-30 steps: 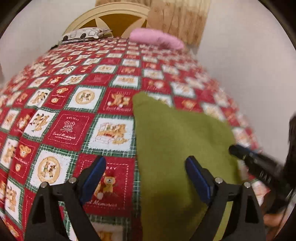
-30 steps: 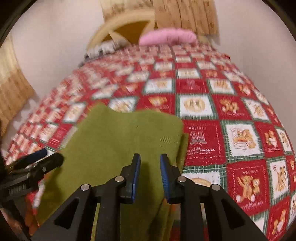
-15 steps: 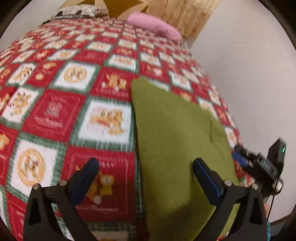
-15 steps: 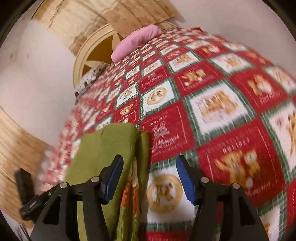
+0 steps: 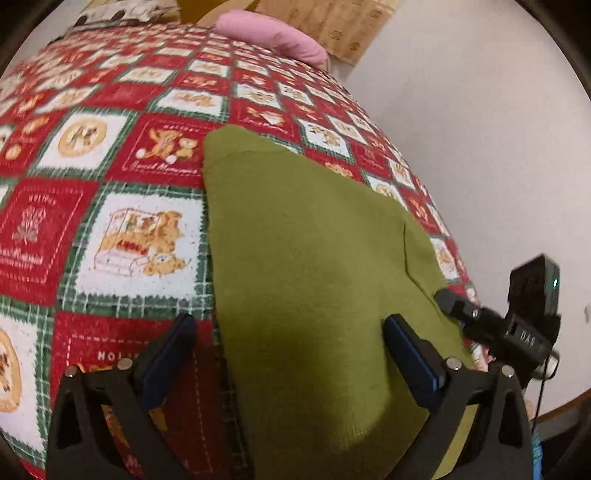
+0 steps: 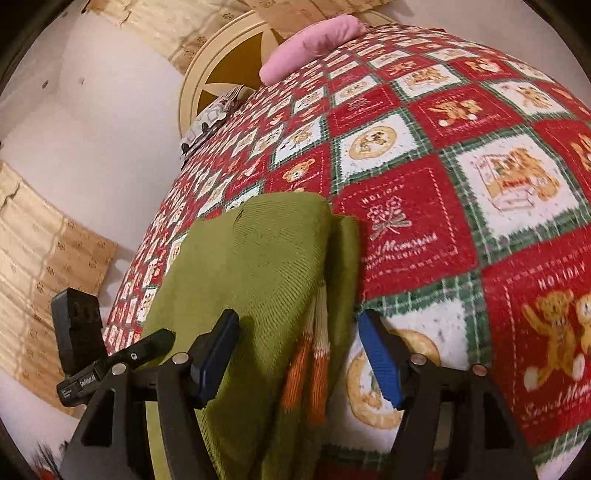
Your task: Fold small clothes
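Fingers, left gripper (image 5: 288, 363): both blue pads spread wide and holding nothing; 1 pad hangs over the red quilt, the other over the green cloth, so the garment's left edge runs between them.
Fingers, right gripper (image 6: 301, 356): spread wide too, gripping nothing; they straddle the garment's right edge, where layers overlap.
Green garment (image 5: 314, 266): a small olive knit piece lying flat on the bed near its closest edge, already folded into a narrow, roughly rectangular shape that tapers toward the far end.
Folded layers: in the right wrist view, an upper flap lies over a lower layer along the right side, and 2 orange-and-cream ribbed strips (image 6: 310, 369) peek out from between them.
Quilt (image 5: 110, 177): a red, green and white holiday patchwork with teddy bears covers the bed and serves as the folding surface.
Background: a pink pillow (image 5: 273, 35) lies at the far end of the bed, beside a pale wall.
Likely stage: with both grippers released and poised at opposite edges, a lengthwise fold appears finished; the next fold probably needs each gripper to pinch an end or edge.
Risk: the loose overlapped flap could slide apart if only 1 layer is pinched.
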Available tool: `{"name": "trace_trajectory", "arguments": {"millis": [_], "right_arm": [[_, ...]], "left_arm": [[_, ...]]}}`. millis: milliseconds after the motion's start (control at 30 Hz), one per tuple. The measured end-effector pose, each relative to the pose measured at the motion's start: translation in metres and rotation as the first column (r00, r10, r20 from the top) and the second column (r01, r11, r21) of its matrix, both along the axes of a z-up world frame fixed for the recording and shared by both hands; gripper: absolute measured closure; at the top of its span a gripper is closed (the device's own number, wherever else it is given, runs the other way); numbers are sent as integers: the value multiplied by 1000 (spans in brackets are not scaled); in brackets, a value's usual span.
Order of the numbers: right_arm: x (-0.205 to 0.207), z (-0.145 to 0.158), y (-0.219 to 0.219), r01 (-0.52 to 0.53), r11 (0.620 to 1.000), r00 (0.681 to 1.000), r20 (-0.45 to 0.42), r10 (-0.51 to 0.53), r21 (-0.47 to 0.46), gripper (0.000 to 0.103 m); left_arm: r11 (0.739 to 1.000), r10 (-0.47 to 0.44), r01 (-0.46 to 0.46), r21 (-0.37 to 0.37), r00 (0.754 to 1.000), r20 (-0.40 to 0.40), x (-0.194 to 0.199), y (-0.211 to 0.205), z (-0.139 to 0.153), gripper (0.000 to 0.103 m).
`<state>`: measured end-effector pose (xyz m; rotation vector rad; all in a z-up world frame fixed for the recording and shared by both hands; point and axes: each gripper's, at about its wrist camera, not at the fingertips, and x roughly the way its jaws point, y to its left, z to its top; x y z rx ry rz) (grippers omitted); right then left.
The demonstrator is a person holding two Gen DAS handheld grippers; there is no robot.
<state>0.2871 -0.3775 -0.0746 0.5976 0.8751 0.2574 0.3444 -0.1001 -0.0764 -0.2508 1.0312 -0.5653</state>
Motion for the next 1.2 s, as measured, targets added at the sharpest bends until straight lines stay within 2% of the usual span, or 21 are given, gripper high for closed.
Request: {"name": "trace_trajectory", "arguments": {"millis": [100,233,300,367,433,633,867,967,1067,1200], "right_arm": [[10,-1,10,-28,999,1000,9,28,-44,33],[15,2,24,-66,984,997,22,71,-164,35],[15,2,22,-56,983,998,27,62,-175,43],[14,1,18,-46,986,998,34,52,-162,58],[13,3,22,-50,987,997,44,57,-152,67],[3,22,41,-12,963,997,71,32,-270,77],[-33,58,52,41,964,986,169,4,-261,79],[-49,75,63,52,959,977,211,9,-280,80],[-65,90,65,70,964,969,248,-4,-257,80],[-91,107,69,96,967,956,293,-23,-237,80]], "left_arm": [[1000,4,-4,4,1000,8,0,-1,0,0],[1000,6,-7,27,999,38,-2,-5,-1,0],[999,13,-15,29,999,49,0,-5,-1,5],[999,15,-17,37,998,64,-2,-6,-1,20],[999,0,-3,39,997,74,-4,-11,2,32],[996,17,-25,83,994,104,-14,-14,10,47],[989,9,-36,145,983,181,-34,-19,26,57],[989,14,-46,142,976,217,-44,-16,38,58],[989,5,-44,144,966,259,-56,-15,50,58],[994,4,-37,107,957,289,-71,-7,65,58]]}}
